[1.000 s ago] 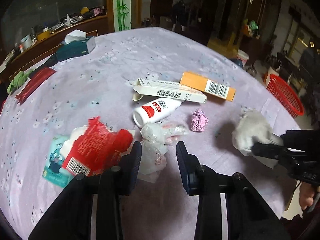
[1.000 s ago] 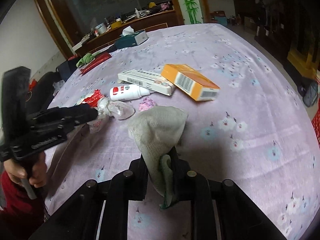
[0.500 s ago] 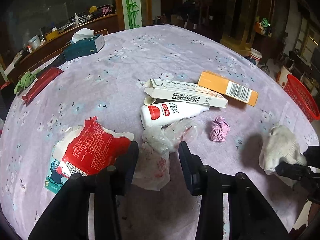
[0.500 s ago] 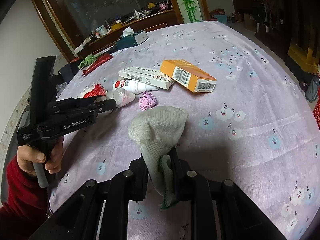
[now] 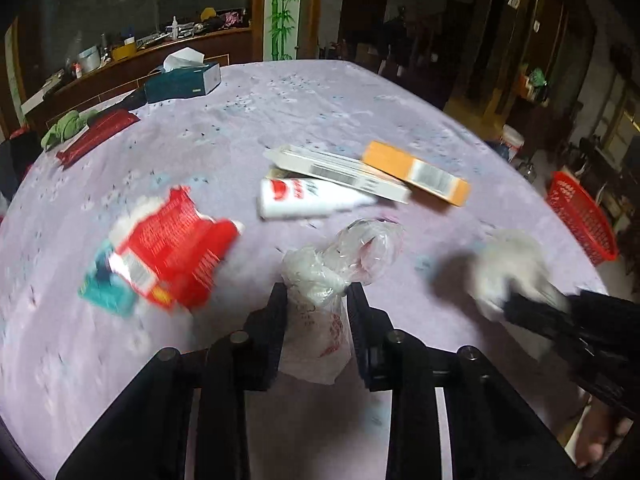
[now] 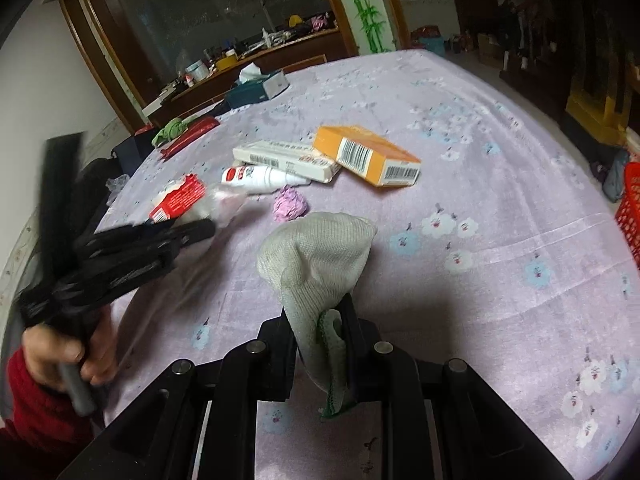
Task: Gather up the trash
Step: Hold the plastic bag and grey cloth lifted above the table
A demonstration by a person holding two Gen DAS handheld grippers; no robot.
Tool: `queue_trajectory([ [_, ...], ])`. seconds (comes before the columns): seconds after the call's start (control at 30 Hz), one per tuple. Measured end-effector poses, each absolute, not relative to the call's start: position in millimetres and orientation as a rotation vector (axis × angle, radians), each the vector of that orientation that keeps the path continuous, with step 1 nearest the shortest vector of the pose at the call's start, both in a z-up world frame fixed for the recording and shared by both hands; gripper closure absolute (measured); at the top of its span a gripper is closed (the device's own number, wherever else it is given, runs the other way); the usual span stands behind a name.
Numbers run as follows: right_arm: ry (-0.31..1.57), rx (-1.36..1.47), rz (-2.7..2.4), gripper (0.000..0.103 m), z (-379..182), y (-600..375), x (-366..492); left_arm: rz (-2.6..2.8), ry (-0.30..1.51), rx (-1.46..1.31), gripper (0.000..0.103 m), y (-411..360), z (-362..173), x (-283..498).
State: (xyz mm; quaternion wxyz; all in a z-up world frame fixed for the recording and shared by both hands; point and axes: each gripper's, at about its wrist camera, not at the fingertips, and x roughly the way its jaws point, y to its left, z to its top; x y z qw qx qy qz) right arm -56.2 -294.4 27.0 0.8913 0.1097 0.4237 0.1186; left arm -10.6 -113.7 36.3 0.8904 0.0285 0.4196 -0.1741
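- Our left gripper (image 5: 316, 300) is closing its jaws around a crumpled clear plastic bag (image 5: 340, 264). The bag sits between the fingers and bulges out ahead of them, but blur keeps us from telling whether the pads press on it.
- Our right gripper (image 6: 320, 320) is clamped narrow on a grey knitted cloth (image 6: 316, 248), which stands up above the fingers, its green-edged hem hanging below.
- On the purple flowered tablecloth (image 6: 500, 208) we see more trash: a red wrapper (image 5: 172, 248) left of the bag, a white bottle (image 5: 308, 200) beyond it, then a long white box (image 5: 340, 172) and an orange box (image 5: 416, 172) touching each other.
- A pink paper ball (image 6: 290, 206) lies between the bottle and the cloth.
- A red basket (image 5: 580, 216) stands past the table's right edge.
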Motion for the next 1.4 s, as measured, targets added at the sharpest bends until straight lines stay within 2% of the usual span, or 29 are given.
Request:
queue_trajectory([
  [0.3, 0.839, 0.183, 0.195, 0.083, 25.7, -287.6, -60.3, -0.265, 0.744, 0.039, 0.074, -134.8, 38.5, -51.4],
  [0.9, 0.794, 0.139, 0.148, 0.083, 16.2, -276.5, -60.7, -0.216, 0.719, 0.018, 0.074, -128.8, 32.2, -58.2],
  [1.4, 0.776, 0.142, 0.146, 0.082, 31.6, -274.2, -72.0, -0.215, 0.706, 0.000, 0.074, -124.6, 37.2, -65.8],
])
